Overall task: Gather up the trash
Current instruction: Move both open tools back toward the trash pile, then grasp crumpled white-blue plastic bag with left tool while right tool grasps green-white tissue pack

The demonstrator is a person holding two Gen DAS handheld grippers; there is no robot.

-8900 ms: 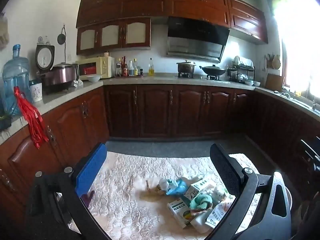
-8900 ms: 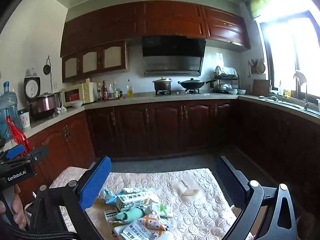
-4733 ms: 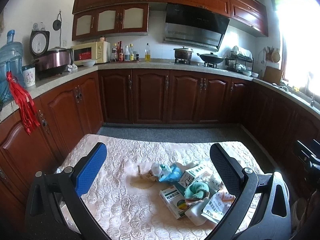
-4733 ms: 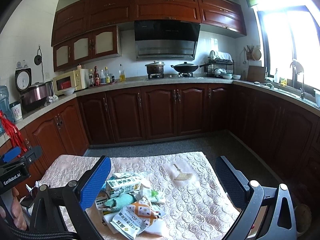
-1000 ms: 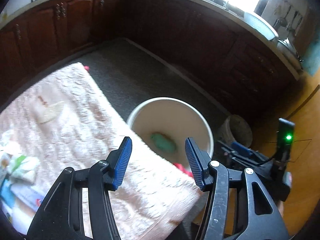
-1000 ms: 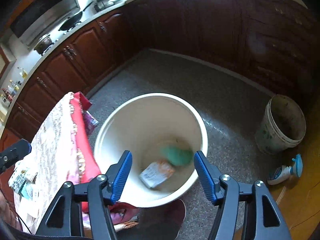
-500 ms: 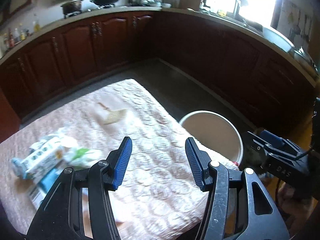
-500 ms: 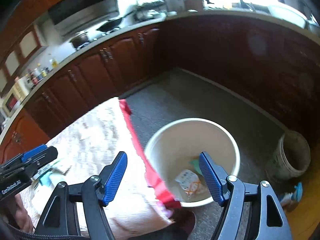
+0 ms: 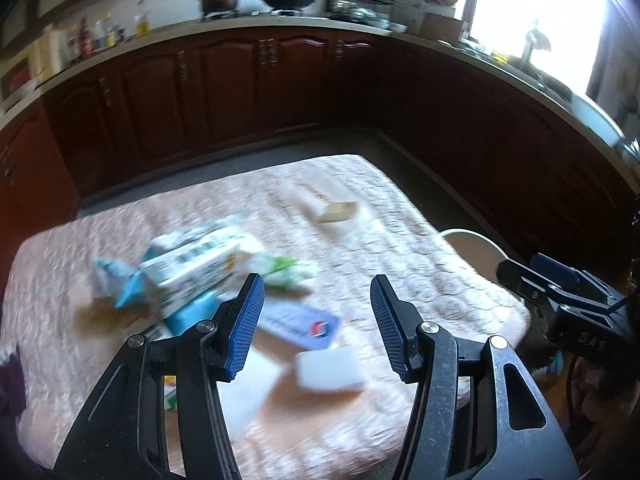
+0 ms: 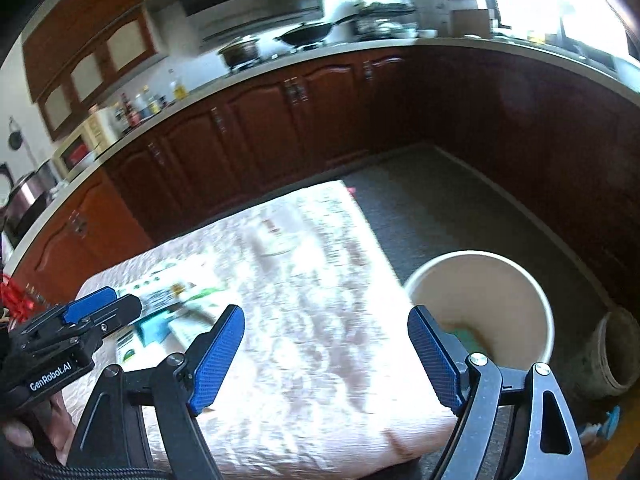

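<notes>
I had both tongs spread wide and empty. The left tongs (image 9: 316, 308) hung over the litter in the lower middle of their frame: a white block (image 9: 330, 370) lay just beyond the tips, a flat blue-and-white wrapper (image 9: 298, 324) behind it, and a green-printed carton (image 9: 196, 268) with crumpled packets at centre left, all on the quilted counter (image 9: 420, 248). The right tongs (image 10: 326, 360) sat above the counter's edge, with the bucket (image 10: 480, 268) on the floor at lower right, something green at its bottom. I judged the lot light and crushable; the block looked soft, best pinched across its short sides, and the wrapper slippery, better taken at a raised edge.
</notes>
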